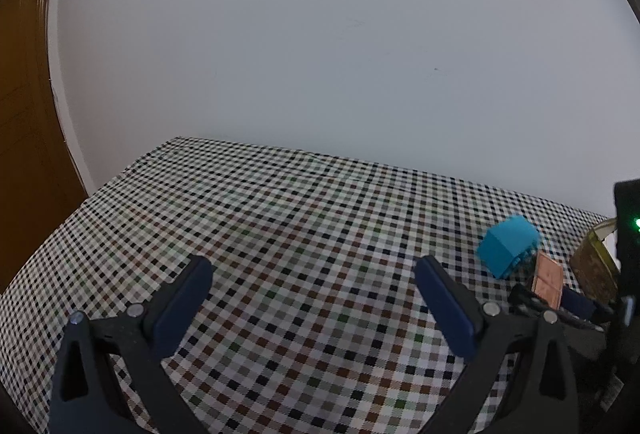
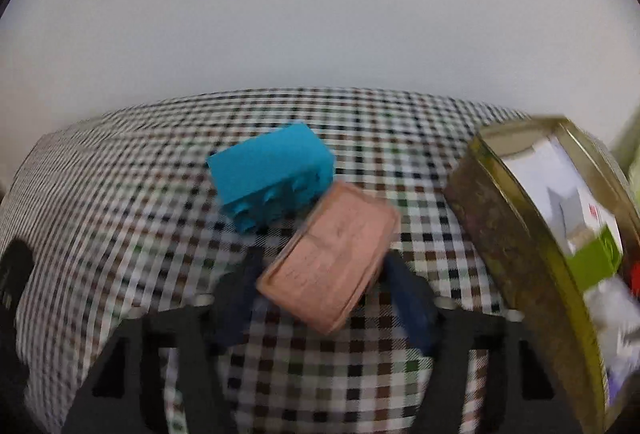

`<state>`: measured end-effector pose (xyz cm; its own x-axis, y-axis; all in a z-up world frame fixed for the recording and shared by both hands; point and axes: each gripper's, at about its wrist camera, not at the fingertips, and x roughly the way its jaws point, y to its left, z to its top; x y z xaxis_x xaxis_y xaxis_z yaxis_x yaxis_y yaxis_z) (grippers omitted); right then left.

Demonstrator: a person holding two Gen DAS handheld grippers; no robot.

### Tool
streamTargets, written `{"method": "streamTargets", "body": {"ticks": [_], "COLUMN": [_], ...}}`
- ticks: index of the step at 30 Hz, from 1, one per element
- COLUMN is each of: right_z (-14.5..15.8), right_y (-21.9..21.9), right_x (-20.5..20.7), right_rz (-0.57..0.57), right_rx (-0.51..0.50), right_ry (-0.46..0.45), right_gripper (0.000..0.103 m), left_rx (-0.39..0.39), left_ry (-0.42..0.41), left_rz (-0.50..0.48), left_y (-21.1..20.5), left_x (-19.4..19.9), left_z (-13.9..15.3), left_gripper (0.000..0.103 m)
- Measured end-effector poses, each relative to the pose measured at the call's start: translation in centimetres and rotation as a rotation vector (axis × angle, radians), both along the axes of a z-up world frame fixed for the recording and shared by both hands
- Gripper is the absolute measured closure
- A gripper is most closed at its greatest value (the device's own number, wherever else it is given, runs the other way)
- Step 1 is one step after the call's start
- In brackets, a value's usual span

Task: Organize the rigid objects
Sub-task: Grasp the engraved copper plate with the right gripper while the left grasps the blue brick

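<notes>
Our right gripper (image 2: 324,274) pinches the pink block (image 2: 330,260) just above the table (image 2: 120,194) — it touches the blue brick (image 2: 272,170), with the tin (image 2: 508,234) near the right edge. Our left gripper (image 1: 312,282) hangs spread — nothing between its fingers.

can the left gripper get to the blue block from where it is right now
Probably yes. The left gripper is open and holds nothing, and bare checked cloth lies toward the blue block. The right gripper, around the pink tin beside the block, crowds its near side.
</notes>
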<state>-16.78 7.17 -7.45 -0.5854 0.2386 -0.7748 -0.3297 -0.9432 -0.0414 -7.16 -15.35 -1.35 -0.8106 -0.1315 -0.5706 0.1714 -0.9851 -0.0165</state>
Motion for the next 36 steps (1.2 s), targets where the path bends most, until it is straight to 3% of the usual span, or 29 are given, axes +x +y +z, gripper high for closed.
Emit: {"method": "streamTargets", "body": {"ticks": [6, 11, 16, 20, 27, 31, 36], "right_z": [0.0, 1.5, 2.8, 3.7, 5.4, 4.9, 5.0], "right_y": [1.7, 2.6, 2.2, 3.1, 6.4, 7.4, 7.0], "right_x": [3.3, 7.7, 10.6, 12.5, 14.6, 14.3, 12.6], "right_rz": [0.143, 0.231, 0.299, 0.253, 0.107, 0.064, 0.026], "right_rx": [-0.078, -0.231, -0.227, -0.152, -0.064, -0.085, -0.059], "right_ry": [0.033, 0.211, 0.317, 0.354, 0.428, 0.415, 0.406], "right_gripper": [0.042, 0.042, 0.042, 0.042, 0.042, 0.042, 0.042], "left_rx": [0.017, 0.044, 0.068, 0.08, 0.116, 0.031, -0.033], "left_ry": [-0.008, -0.017, -0.012, 0.0, -0.009, -0.006, -0.11], "left_rz": [-0.006, -0.031, -0.068, -0.1, -0.251, -0.346, -0.425], "left_y": [0.4, 0.9, 1.3, 1.6, 4.6, 8.9, 13.0], "left_x": [0.0, -0.1, 0.1, 0.4, -1.2, -3.5, -7.6], "left_z": [-0.6, -0.9, -0.8, -0.7, -1.1, -0.9, -2.2], "left_gripper": [0.001, 0.001, 0.001, 0.001, 0.001, 0.001, 0.008]}}
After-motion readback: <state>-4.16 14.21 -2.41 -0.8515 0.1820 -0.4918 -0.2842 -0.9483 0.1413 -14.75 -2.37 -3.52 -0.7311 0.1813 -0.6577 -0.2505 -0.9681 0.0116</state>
